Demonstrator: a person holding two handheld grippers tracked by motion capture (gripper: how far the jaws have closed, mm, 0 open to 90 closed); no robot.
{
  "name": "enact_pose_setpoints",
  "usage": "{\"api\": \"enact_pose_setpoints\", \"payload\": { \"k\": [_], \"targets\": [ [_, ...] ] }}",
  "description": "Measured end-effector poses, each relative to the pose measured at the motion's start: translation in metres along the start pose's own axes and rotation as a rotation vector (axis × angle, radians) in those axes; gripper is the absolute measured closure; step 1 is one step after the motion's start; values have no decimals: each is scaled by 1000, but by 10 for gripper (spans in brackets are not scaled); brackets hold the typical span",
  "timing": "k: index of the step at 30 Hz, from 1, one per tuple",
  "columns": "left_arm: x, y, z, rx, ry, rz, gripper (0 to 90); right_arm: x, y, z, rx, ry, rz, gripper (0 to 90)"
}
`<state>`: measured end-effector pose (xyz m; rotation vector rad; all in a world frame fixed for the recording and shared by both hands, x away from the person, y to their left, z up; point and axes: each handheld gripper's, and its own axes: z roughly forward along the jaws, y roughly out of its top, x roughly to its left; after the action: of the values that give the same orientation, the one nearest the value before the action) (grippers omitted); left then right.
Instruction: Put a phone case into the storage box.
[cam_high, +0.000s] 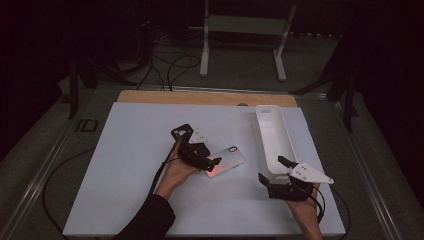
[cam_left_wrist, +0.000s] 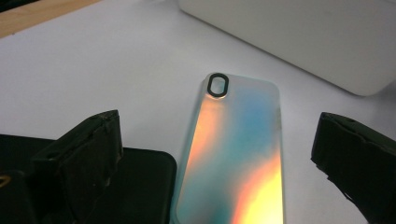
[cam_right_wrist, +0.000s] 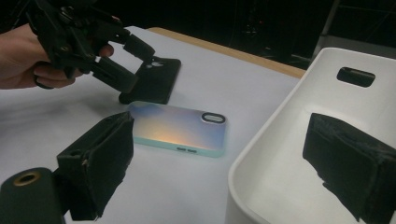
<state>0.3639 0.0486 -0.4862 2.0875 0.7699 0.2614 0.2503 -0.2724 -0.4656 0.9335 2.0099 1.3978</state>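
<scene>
An iridescent phone case (cam_high: 229, 159) lies flat, back up, near the middle of the white board (cam_high: 125, 165). My left gripper (cam_high: 210, 154) is open just left of it. In the left gripper view its jaws (cam_left_wrist: 219, 130) stand on either side of the iridescent case (cam_left_wrist: 238, 154) without touching it. A black phone case (cam_high: 181, 132) lies beside and under that hand. My right gripper (cam_high: 272, 168) is open at the near end of the white bin (cam_high: 272, 137). In the right gripper view it (cam_right_wrist: 224, 130) straddles the bin wall (cam_right_wrist: 275, 140), one jaw inside and one outside.
The bin (cam_left_wrist: 303, 37) is long, with a handle slot (cam_right_wrist: 355, 76) in its far end; what I can see of its inside holds nothing. A wooden strip (cam_high: 205, 97) borders the board's far edge. Cables and a white stand (cam_high: 242, 35) lie on the floor beyond.
</scene>
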Motion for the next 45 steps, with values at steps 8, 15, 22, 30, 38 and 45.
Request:
{"api": "enact_pose_setpoints", "payload": {
  "k": [8,15,22,30,38,45],
  "targets": [
    [1,4,9,12,72,-15,195,0,0,0,4,-1,3,88],
    [1,8,27,50,120,-32,726,0,0,0,6,1,2,88],
    [3,5,45,124,130,-66,899,-1,0,-1,1,2,2,88],
    [9,-1,54,187,139,-67,899,2,-1,2,12,12,-4,88],
    [-3,-4,52,205,105,-18,899,1,-1,1,5,9,-4,88],
    [-18,-12,45,199,78,25,899,2,-1,2,7,10,-5,88]
  ]
}}
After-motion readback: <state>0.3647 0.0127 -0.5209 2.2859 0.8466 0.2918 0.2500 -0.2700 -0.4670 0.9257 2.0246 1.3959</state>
